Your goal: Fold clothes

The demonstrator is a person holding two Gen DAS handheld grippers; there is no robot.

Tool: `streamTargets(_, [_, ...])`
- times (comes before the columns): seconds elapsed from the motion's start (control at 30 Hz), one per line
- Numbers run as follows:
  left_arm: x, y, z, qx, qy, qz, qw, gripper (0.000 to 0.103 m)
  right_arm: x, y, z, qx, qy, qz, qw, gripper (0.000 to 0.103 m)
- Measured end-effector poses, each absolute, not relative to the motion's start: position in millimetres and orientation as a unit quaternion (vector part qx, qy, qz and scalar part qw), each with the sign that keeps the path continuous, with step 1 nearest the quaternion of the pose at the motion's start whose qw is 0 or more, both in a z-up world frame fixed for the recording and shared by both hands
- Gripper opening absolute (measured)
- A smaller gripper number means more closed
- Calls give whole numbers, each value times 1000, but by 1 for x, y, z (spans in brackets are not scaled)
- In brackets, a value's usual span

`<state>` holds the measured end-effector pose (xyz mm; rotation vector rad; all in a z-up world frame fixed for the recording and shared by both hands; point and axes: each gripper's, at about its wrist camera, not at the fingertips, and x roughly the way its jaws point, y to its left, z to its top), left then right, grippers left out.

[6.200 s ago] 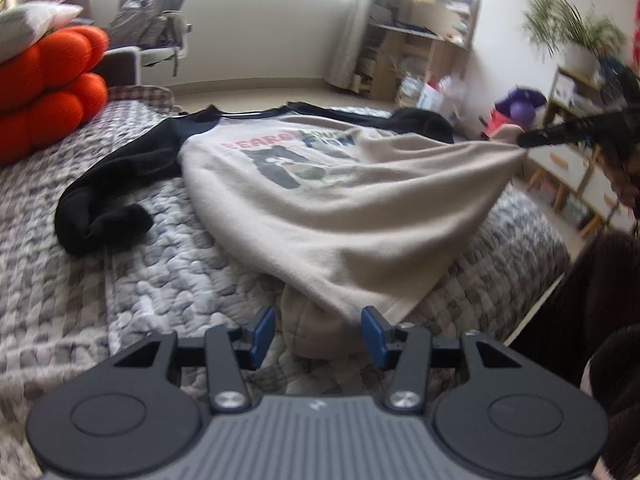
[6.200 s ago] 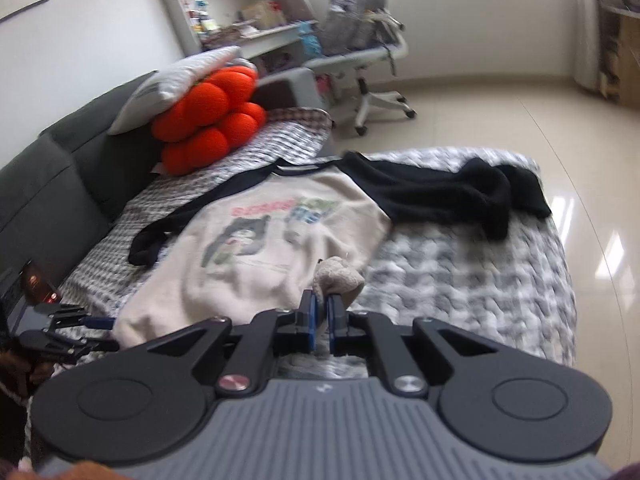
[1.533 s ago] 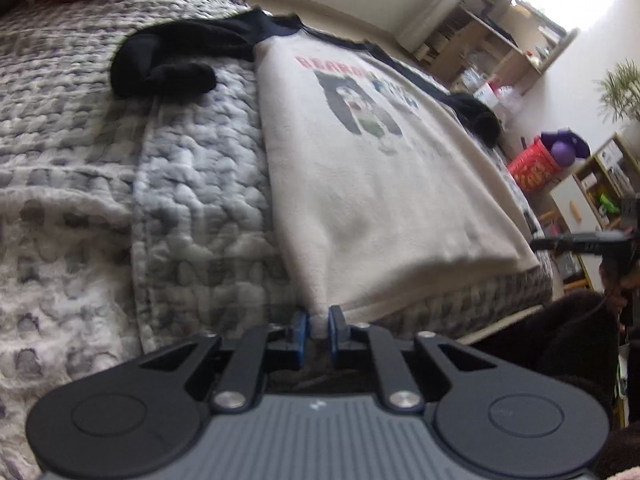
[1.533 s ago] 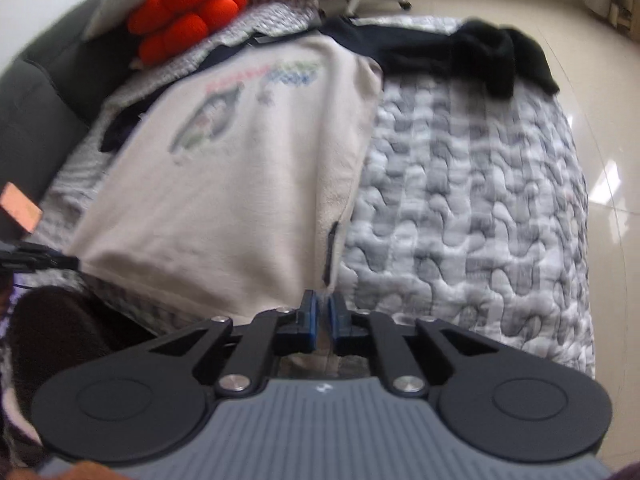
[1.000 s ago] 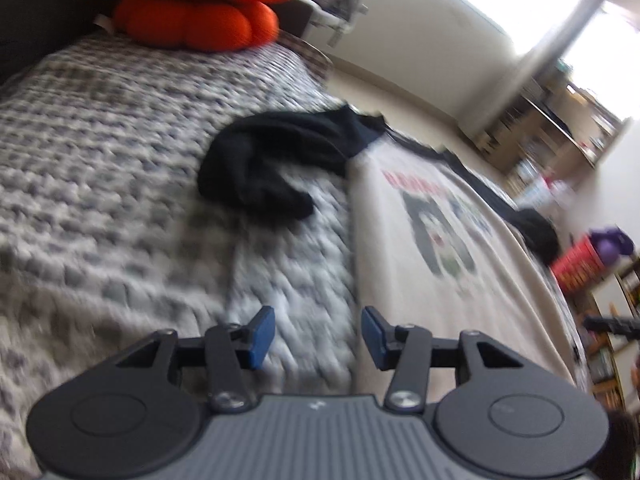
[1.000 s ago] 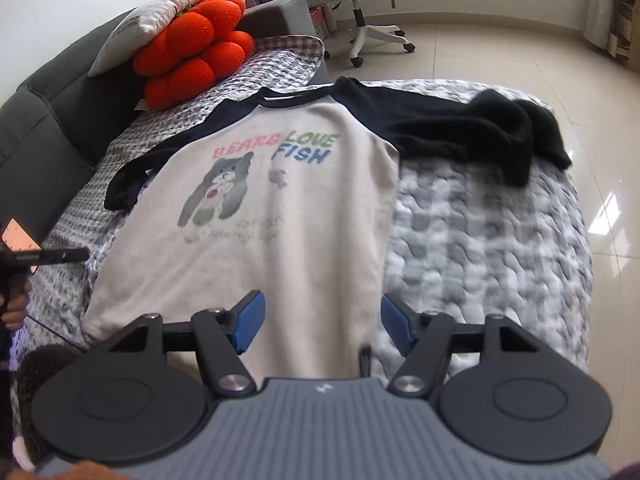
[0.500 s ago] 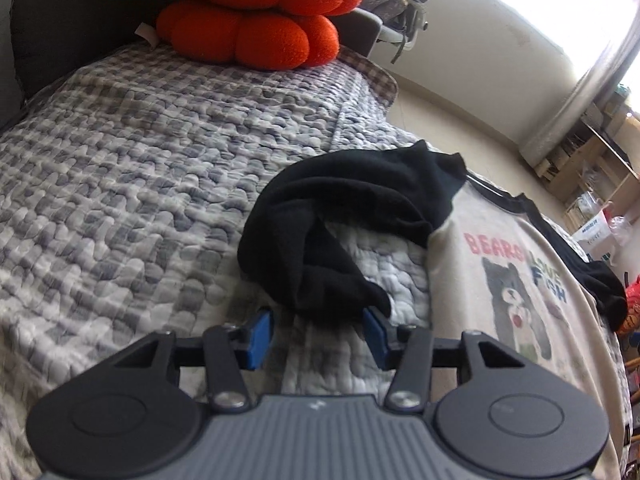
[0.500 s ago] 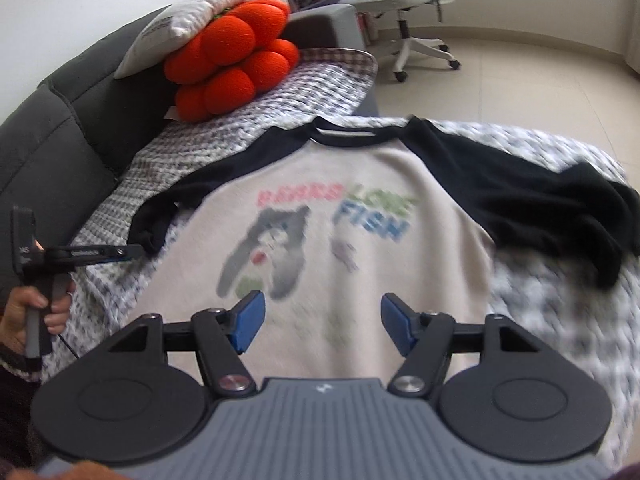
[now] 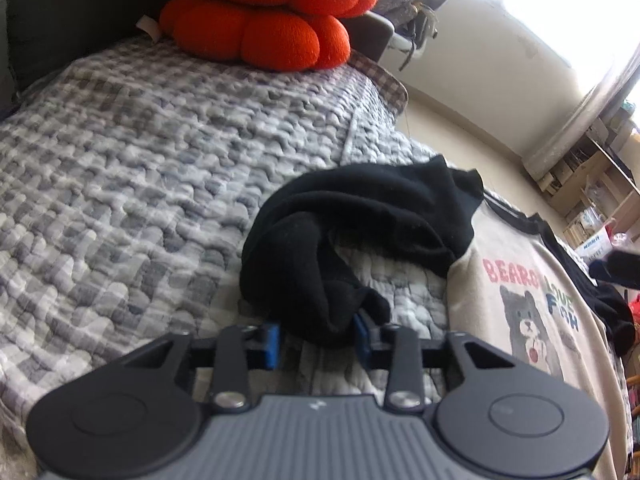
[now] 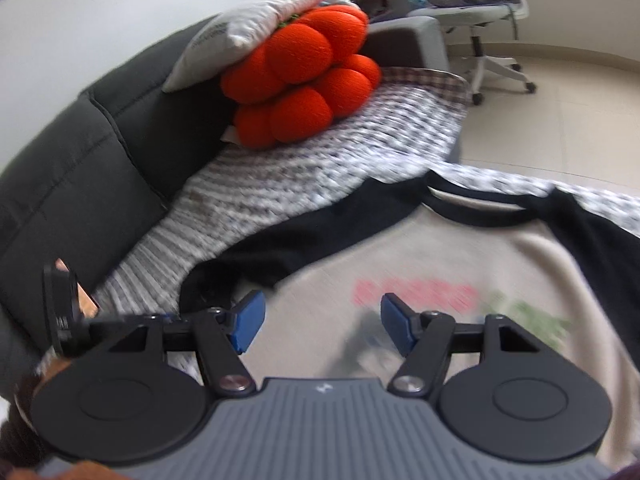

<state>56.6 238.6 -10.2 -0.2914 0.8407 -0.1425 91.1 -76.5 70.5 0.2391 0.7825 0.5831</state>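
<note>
Sleeve [image 9: 360, 232] of the shirt [image 9: 532, 336] lies bunched on the quilt [image 9: 140, 184], its cuff end between the spread fingers of the left gripper [image 9: 316, 338], running away toward the shoulder. Right gripper [image 10: 322, 326], fingers spread and empty, hovers over the flat chest print, farther from that cuff.

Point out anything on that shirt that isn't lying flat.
The shirt's black sleeve is bunched in a crumpled heap on the quilt instead of lying straight. Its cuff sits between the open left hand-held gripper fingers.
</note>
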Motion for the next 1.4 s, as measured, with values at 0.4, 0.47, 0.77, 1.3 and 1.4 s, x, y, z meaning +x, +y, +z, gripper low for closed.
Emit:
streamTargets(0.4, [87, 250, 15, -10, 308, 83, 948, 19, 145, -38, 46, 161, 373, 289, 867, 68])
streamTargets(0.47, [95, 252, 17, 6, 287, 110, 952, 17, 153, -32, 42, 169, 373, 291, 865, 68])
streamTargets(0.77, [112, 298, 5, -28, 243, 203, 948, 4, 178, -4, 23, 173, 391, 299, 853, 68])
streamTargets(1.3, [93, 378, -16, -272, 286, 75, 916, 40, 188, 94, 25, 127, 401, 365, 830, 68])
streamTargets(1.4, [105, 385, -31, -301, 290, 52, 907, 40, 193, 111, 19, 131, 396, 377, 827, 68])
